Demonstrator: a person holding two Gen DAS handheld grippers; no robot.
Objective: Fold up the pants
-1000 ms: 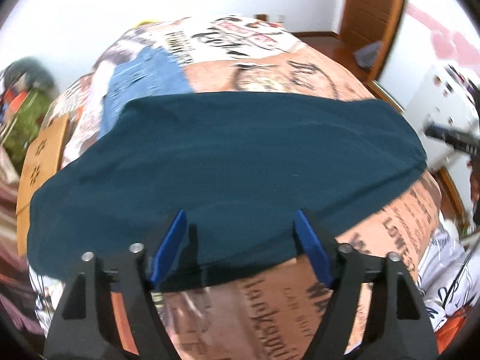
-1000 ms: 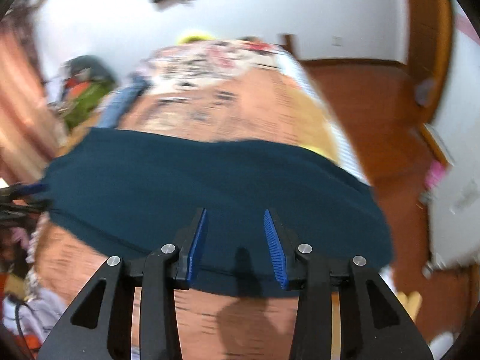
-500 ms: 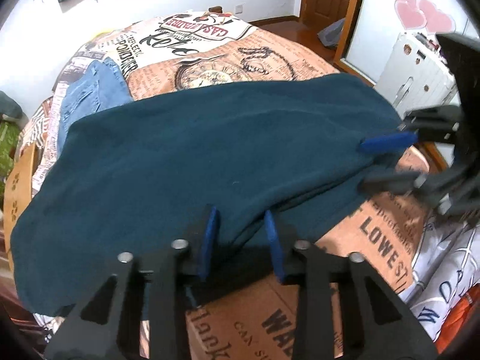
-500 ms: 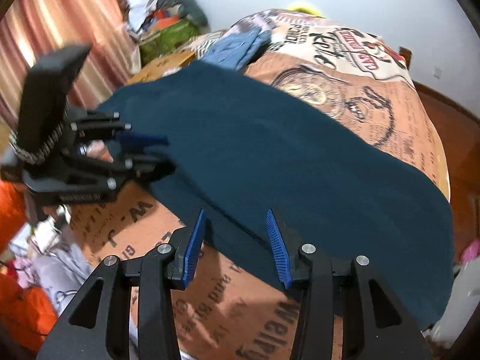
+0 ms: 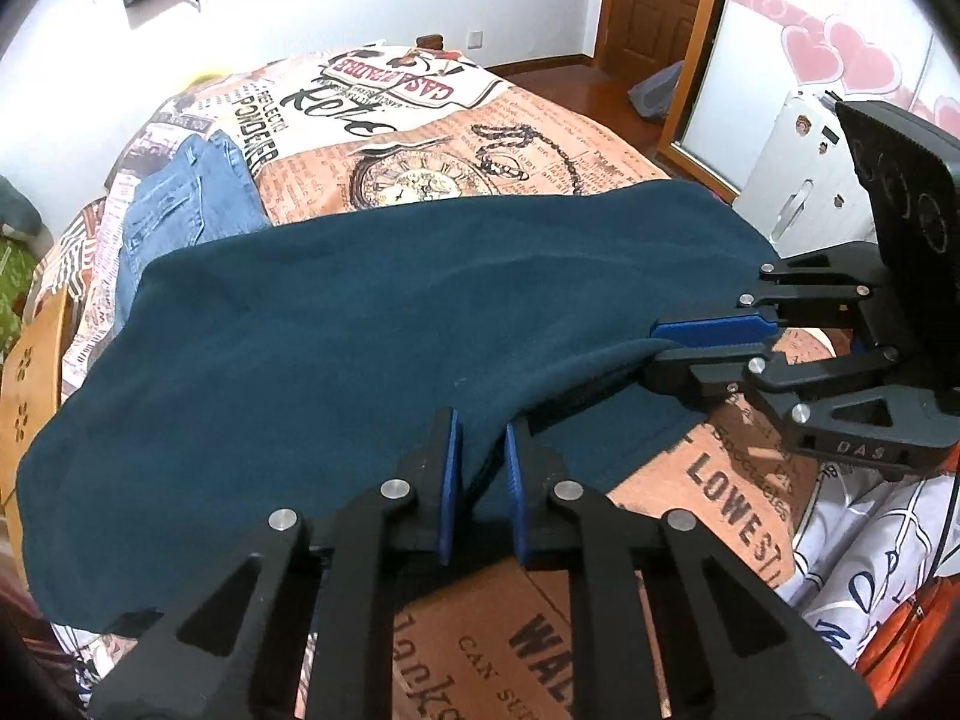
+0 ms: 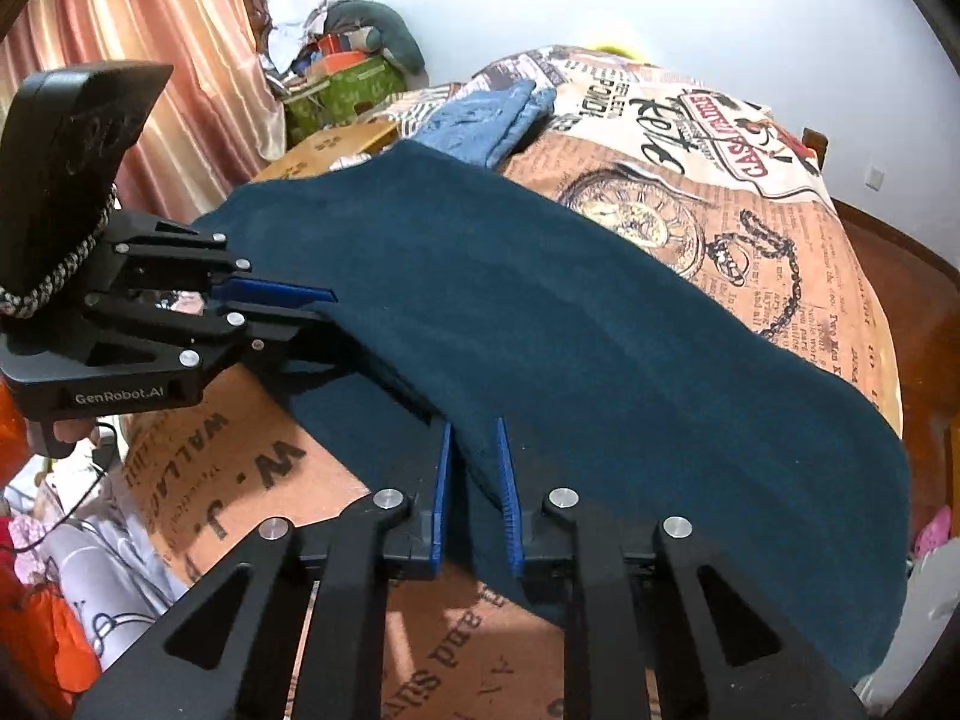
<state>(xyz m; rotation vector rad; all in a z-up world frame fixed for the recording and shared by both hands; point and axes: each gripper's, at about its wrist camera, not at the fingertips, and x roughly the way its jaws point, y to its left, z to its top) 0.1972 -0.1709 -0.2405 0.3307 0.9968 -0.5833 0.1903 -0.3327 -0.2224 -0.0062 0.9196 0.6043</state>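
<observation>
Dark teal pants (image 5: 336, 324) lie spread across the bed; they also show in the right wrist view (image 6: 600, 324). My left gripper (image 5: 482, 438) is shut on the near edge of the pants and lifts it off the bedspread. My right gripper (image 6: 471, 450) is shut on the same near edge further right. Each gripper shows in the other's view: the right gripper (image 5: 657, 342) at the right, the left gripper (image 6: 327, 306) at the left, both pinching the fabric edge.
The printed orange bedspread (image 5: 456, 156) covers the bed. Folded blue jeans (image 5: 180, 204) lie behind the pants. A wooden board (image 5: 30, 372) is at the bed's left side, a white cabinet (image 5: 804, 180) and a door (image 5: 654, 12) at the right. Clutter lies on the floor (image 6: 72, 540).
Both grippers closed on the near edge of the pants and raised it. The two grippers turned toward each other and came into each other's views.
</observation>
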